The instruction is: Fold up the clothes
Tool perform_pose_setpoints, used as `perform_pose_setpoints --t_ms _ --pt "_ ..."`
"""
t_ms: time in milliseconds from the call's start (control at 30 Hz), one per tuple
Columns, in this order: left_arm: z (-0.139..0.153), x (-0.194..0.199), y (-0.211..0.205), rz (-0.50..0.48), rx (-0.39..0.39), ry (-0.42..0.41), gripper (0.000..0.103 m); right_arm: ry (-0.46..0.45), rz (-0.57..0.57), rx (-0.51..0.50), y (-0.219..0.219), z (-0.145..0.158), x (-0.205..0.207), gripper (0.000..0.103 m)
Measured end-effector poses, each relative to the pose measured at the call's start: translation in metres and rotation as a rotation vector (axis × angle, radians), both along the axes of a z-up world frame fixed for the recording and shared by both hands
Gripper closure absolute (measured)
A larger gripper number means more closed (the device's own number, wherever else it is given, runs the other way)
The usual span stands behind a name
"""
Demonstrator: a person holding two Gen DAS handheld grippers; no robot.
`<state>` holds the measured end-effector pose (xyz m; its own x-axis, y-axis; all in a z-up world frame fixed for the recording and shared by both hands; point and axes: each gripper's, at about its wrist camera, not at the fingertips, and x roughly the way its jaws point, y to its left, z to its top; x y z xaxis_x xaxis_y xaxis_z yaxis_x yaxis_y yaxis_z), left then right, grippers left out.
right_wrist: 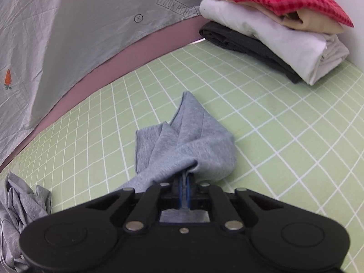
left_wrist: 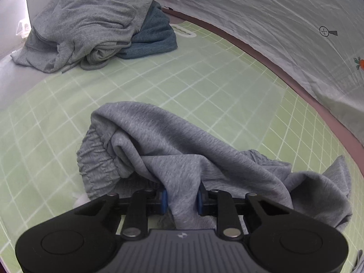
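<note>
A crumpled grey garment (left_wrist: 173, 145) with an elastic waistband lies on the green grid mat (left_wrist: 159, 77). In the left wrist view my left gripper (left_wrist: 182, 199) is shut on a thick fold of it, the cloth bunched between the blue pads. In the right wrist view my right gripper (right_wrist: 184, 187) is shut on another part of the grey garment (right_wrist: 188, 141), whose end lies forward on the mat (right_wrist: 273, 118). More of the same grey cloth (right_wrist: 20, 207) shows at the lower left there.
A heap of unfolded grey and teal clothes (left_wrist: 95, 29) sits at the mat's far left. A stack of folded clothes (right_wrist: 279, 29), red on top, stands at the far right. A pale sheet (left_wrist: 273, 22) hangs behind the mat's pink edge.
</note>
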<state>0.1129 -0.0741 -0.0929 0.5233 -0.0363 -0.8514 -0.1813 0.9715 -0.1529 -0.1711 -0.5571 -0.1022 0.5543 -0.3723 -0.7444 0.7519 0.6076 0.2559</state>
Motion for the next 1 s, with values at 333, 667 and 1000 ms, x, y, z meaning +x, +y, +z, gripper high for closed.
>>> perform_pose_setpoints --t_ms 333,667,1000 --pt "0.01 0.001 0.066 0.169 0.105 -0.017 0.08 -0.095 0.145 -0.142 0.022 0.055 0.023 0.102" --pt "0.008 -0.015 0.064 0.148 0.127 -0.005 0.078 -0.011 -0.018 0.113 0.005 -0.023 0.016 0.062" --pt "0.007 -0.011 0.059 0.144 0.151 0.007 0.078 -0.121 -0.088 0.274 -0.007 -0.038 0.019 0.082"
